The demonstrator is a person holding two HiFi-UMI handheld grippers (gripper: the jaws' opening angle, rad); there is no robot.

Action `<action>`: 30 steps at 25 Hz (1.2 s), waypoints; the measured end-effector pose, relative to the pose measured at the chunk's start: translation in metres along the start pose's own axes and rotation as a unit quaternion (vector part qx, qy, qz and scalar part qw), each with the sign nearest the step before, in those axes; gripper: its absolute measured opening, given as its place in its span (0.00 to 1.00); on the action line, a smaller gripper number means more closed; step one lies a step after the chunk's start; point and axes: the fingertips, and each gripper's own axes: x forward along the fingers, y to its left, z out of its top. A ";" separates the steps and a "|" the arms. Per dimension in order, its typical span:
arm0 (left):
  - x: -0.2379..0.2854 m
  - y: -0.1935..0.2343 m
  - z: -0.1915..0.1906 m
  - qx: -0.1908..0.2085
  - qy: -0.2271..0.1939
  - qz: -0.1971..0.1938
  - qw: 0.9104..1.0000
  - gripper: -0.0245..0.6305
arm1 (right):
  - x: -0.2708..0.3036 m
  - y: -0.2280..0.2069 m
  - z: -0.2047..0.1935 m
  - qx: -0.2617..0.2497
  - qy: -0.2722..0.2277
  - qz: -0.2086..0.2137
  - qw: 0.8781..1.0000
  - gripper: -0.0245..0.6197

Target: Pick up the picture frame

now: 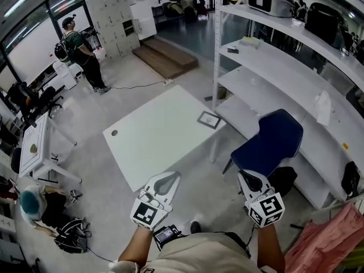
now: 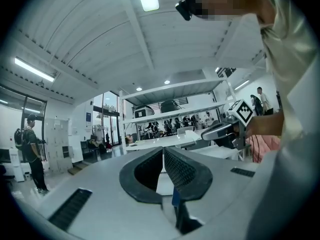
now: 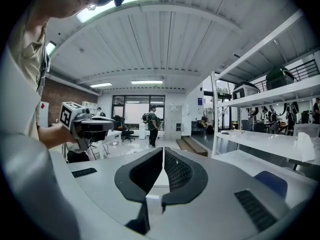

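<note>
Picture frame: the picture frame (image 1: pixel 209 119) is a small dark-edged rectangle that lies flat on the far right corner of the white table (image 1: pixel 153 141), just beside the shelving.
Frame to grippers: it is well ahead of both grippers and apart from them; in the head view it sits further up the picture, roughly between their two lines.
Left gripper: the left gripper (image 1: pixel 169 177) is held over the table's near edge, with its jaws together and nothing between them in the left gripper view (image 2: pixel 163 150).
Right gripper: the right gripper (image 1: pixel 245 176) is off the table's right side, in front of the blue chair; its jaws meet at the tips and are empty in the right gripper view (image 3: pixel 163 150).
Table: a small round object (image 1: pixel 114 133) lies near its left corner.
Blue chair: the blue chair (image 1: pixel 269 143) stands between table and shelving.
Shelving: the white shelving (image 1: pixel 267 81) runs along the right.
Background: a person with a backpack (image 1: pixel 79 50) stands far left.
</note>
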 end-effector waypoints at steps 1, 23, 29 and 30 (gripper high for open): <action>0.001 0.008 -0.002 0.001 -0.001 -0.001 1.000 0.07 | 0.008 0.001 0.001 0.001 -0.001 -0.001 1.000 0.08; 0.046 0.143 -0.045 -0.003 0.032 0.067 0.997 0.07 | 0.181 -0.049 0.008 -0.010 0.008 0.047 0.999 0.08; 0.094 0.178 -0.062 -0.014 0.045 0.078 0.996 0.07 | 0.234 -0.087 0.001 -0.005 0.027 0.066 0.997 0.08; 0.104 0.183 -0.064 -0.016 0.047 0.078 0.996 0.07 | 0.241 -0.095 0.000 -0.005 0.030 0.066 0.997 0.08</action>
